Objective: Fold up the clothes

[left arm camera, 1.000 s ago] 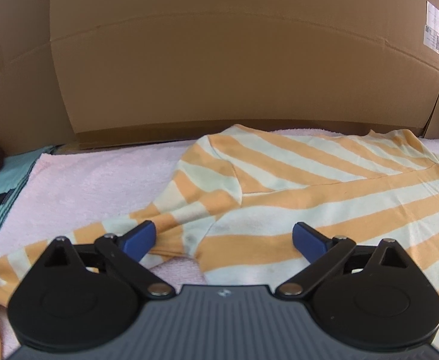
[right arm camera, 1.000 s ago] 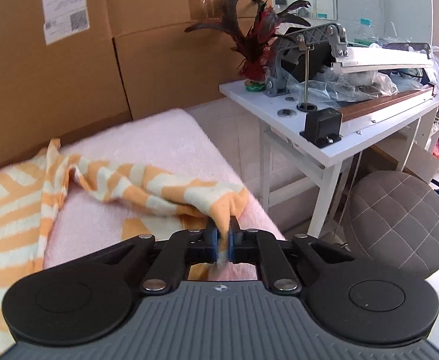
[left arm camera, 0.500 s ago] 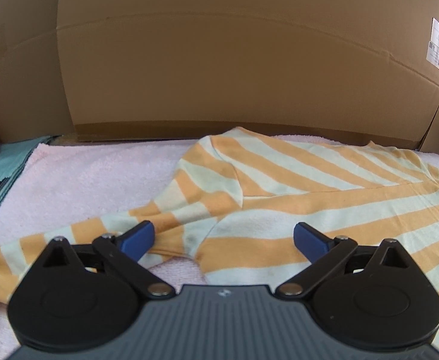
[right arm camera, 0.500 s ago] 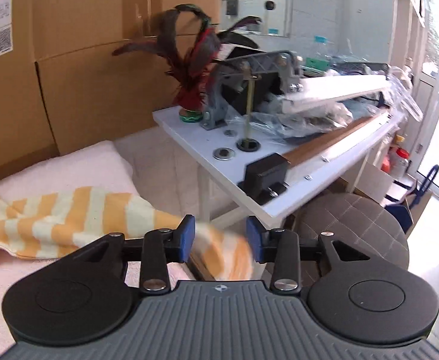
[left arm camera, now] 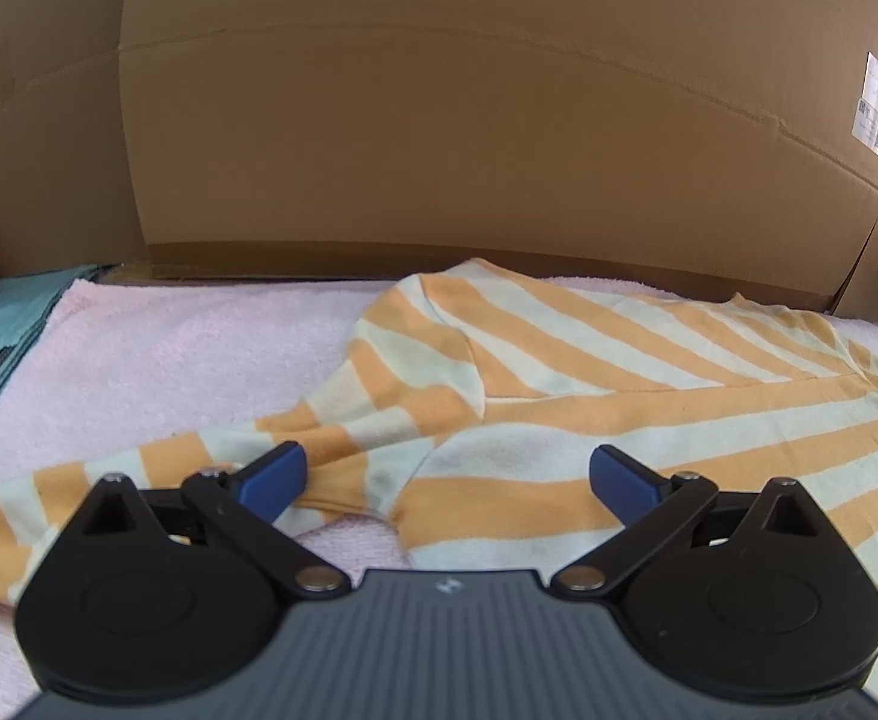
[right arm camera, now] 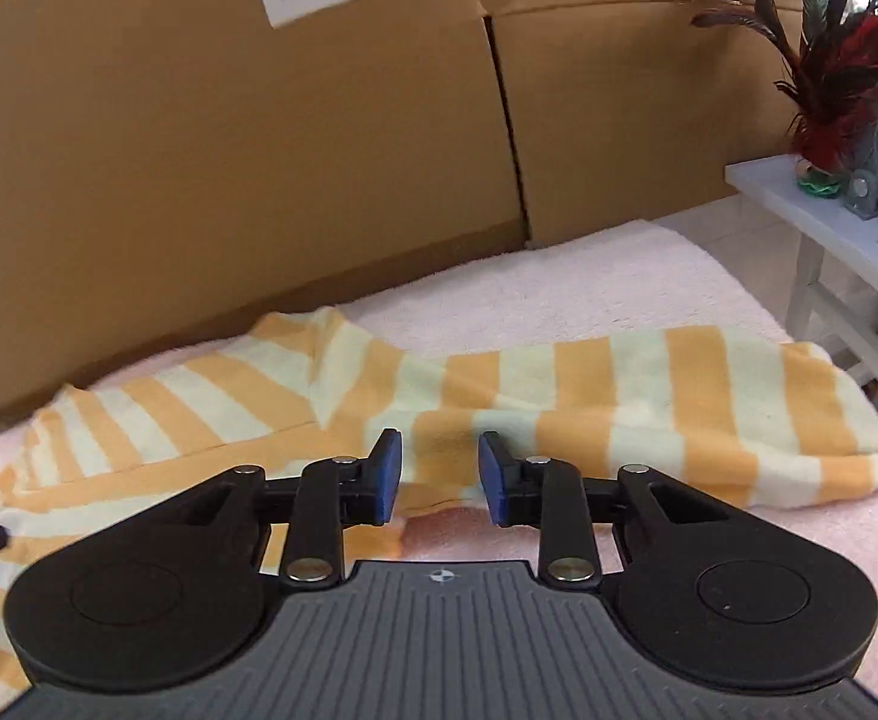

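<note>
An orange-and-cream striped shirt [left arm camera: 619, 372] lies spread on a pink towel [left arm camera: 198, 348]. My left gripper [left arm camera: 446, 471] hangs open and wide just above the shirt's underarm, where the near sleeve meets the body, holding nothing. In the right wrist view the other sleeve [right arm camera: 709, 396] lies stretched out to the right, its cuff near the towel's edge. My right gripper [right arm camera: 439, 474] hovers over that sleeve near the shoulder. Its jaws are closing, with a gap still between the blue pads and no cloth clamped in them.
Tall cardboard boxes [left arm camera: 439, 120] wall off the far side right behind the towel. A teal cloth [left arm camera: 0, 324] lies at the left end. At the right stands a white table [right arm camera: 829, 210] with a red-and-black feather plant [right arm camera: 829, 78] and a metal machine.
My right gripper let go of the sleeve cuff and swung back left over the shirt. The sleeve now lies flat and stretched out. The left gripper stayed put and open.
</note>
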